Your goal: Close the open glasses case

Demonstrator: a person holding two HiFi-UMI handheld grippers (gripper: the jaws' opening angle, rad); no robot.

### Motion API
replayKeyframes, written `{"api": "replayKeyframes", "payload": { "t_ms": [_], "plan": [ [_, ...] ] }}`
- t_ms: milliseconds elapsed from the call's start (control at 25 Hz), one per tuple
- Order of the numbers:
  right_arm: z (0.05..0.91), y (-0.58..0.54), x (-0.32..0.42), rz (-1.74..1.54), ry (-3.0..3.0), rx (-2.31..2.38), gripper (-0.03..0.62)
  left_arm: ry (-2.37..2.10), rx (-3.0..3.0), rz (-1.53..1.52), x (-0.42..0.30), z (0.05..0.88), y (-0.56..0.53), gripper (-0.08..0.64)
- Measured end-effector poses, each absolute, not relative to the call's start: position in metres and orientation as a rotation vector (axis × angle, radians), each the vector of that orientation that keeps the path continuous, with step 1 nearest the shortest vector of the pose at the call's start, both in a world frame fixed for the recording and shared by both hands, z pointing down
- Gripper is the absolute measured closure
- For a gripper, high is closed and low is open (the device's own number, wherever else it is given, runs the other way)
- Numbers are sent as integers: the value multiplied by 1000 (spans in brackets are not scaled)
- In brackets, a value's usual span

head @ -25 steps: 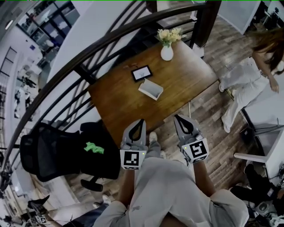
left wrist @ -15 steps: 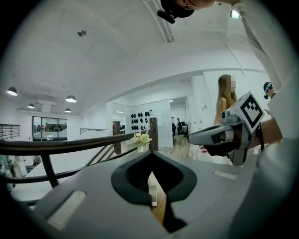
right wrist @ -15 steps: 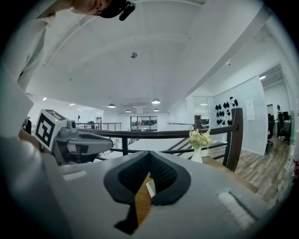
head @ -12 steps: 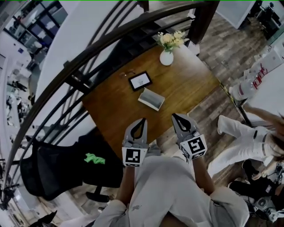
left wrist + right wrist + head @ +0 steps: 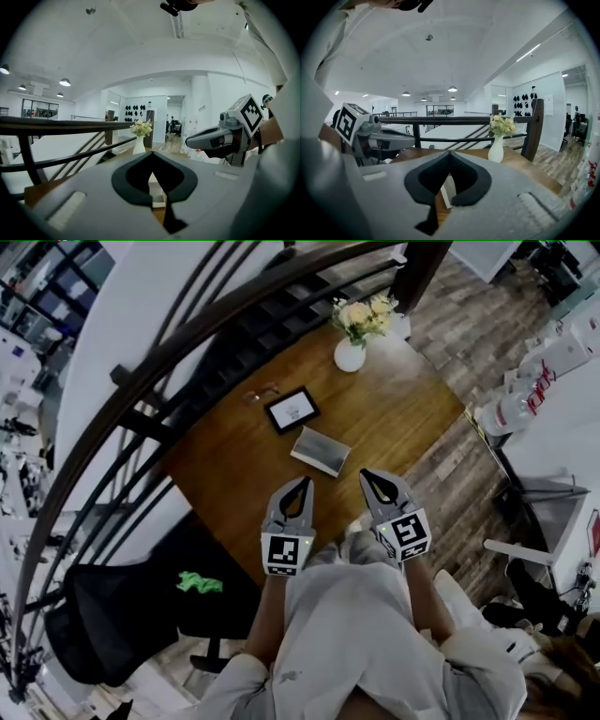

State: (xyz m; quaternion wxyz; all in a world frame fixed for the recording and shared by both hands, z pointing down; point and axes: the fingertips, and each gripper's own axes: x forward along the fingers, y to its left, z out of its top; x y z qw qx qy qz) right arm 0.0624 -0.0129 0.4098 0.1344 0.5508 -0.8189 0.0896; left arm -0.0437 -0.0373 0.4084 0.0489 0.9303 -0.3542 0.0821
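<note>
Head view: the open glasses case [image 5: 321, 451] is shown lying mid-table, just beyond both grippers. The left gripper [image 5: 303, 483] and right gripper [image 5: 367, 474] are held side by side over the near edge of the wooden table [image 5: 412, 418], each with jaws pressed together on nothing. Bare tabletop surrounds the case. In both gripper views the case is largely masked by the jaws.

- We find the glasses case [image 5: 157, 190] largely masked by the left gripper [image 5: 151, 153]; likewise by the right gripper [image 5: 449, 152]
- We cannot identify the thin item [image 5: 261, 393] beside the tablet [image 5: 292, 409]: too small
</note>
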Motion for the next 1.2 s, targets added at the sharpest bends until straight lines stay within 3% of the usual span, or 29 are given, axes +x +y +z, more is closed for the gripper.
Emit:
{"api": "replayKeyframes", "payload": {
  "t_ms": [1200],
  "plan": [
    [521, -106, 83, 446, -2343, 1221, 589, -1140, 2579, 496, -2, 531, -103, 540]
  ]
}}
